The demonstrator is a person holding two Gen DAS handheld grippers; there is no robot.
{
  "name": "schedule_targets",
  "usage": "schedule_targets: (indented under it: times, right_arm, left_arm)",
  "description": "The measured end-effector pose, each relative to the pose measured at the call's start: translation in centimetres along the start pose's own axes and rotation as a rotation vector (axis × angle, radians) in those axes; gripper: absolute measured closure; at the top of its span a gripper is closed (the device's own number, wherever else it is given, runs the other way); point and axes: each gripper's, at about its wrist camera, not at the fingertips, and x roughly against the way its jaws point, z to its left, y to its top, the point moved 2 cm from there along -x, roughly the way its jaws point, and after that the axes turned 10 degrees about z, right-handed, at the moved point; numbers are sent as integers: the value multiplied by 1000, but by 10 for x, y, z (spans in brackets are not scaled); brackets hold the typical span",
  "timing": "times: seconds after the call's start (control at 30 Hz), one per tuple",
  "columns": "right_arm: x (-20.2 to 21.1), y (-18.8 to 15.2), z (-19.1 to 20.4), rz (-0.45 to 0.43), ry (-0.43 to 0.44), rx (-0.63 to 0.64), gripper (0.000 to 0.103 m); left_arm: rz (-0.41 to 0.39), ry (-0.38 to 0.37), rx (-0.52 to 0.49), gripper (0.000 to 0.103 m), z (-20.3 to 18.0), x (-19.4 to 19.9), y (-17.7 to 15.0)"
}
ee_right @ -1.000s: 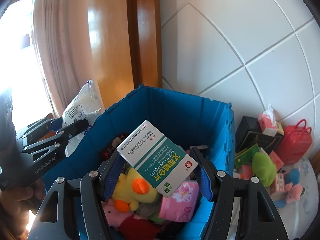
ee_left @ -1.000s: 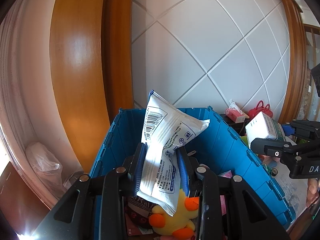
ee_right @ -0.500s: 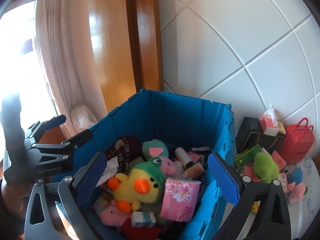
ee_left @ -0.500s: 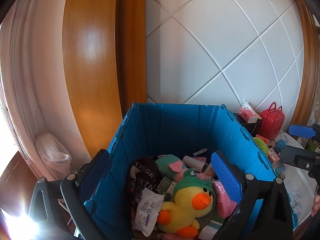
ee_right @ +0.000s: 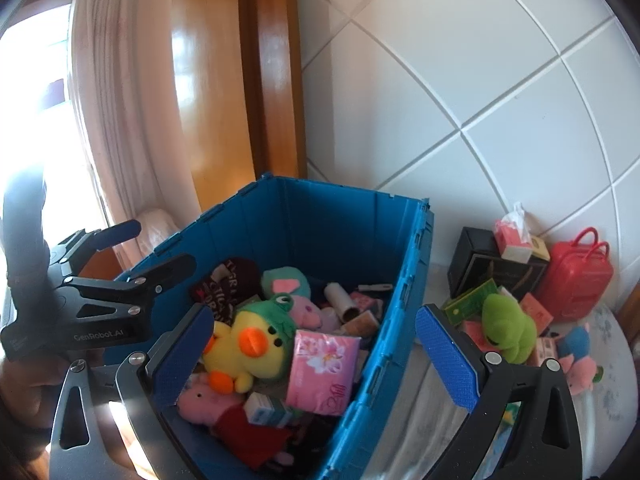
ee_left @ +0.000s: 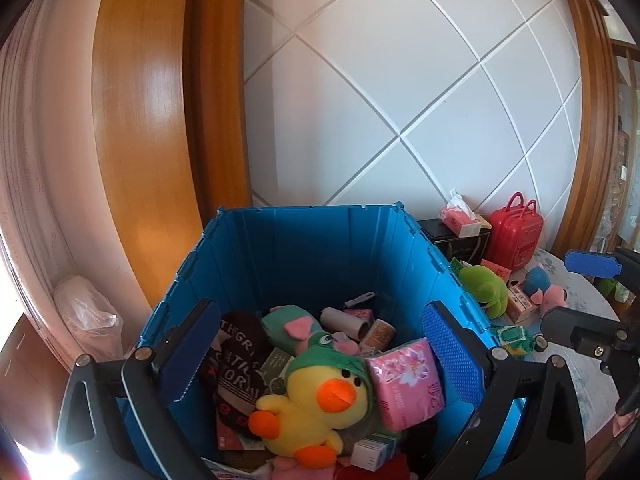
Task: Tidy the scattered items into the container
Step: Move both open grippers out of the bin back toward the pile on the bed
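A: Two grippers are seen, both spread wide with nothing between the pads. The left gripper (ee_left: 320, 354) is held over the near end of the blue crate (ee_left: 304, 248), its blue pads on either side of the pile inside. The right gripper (ee_right: 316, 360) is held over the crate's near right corner, one pad inside the crate, the other outside its right wall.

B: What is found under the left one?

A: A yellow duck plush (ee_left: 316, 400) with a green hood is seen lying on top of the pile, near the front. A pink tissue pack (ee_left: 406, 384) is propped just beside it on the right, touching it. A dark knit item with white lettering (ee_left: 236, 364) is lying at the duck's left, against the crate's left wall. A teal plush with pink ears (ee_left: 286, 326) and a white roll (ee_left: 342, 318) are placed further back. A small white box (ee_left: 372, 450) is wedged at the front.

B: And outside the crate?

A: Loose items are still left on the table (ee_right: 612, 384), to the right of the crate. A green frog plush (ee_right: 506, 330) is seen near the crate's right wall. A black box (ee_right: 478, 268) is set at the back against the wall, with a pink tissue box (ee_right: 514, 236) resting on it. A red toy suitcase (ee_right: 576, 276) is stood upright just right of that. Small pink and blue plush toys (ee_right: 576, 356) are scattered toward the table's right edge. The wall behind is panelled white (ee_left: 400, 100).
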Motion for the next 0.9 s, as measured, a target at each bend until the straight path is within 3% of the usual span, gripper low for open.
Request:
schedule_targets:
  times: [0.23, 0.47, 0.9]
  right_arm:
    - [25, -23, -55, -8, 1, -50, 1]
    - [42, -62, -126, 22, -21, -120, 1]
    - [50, -137, -258, 105, -89, -219, 1]
  left_arm:
    - [-1, 9, -54, 0, -64, 8, 8]
    - [35, -35, -115, 0, -144, -5, 10]
    - [133, -133, -225, 0, -296, -62, -10]
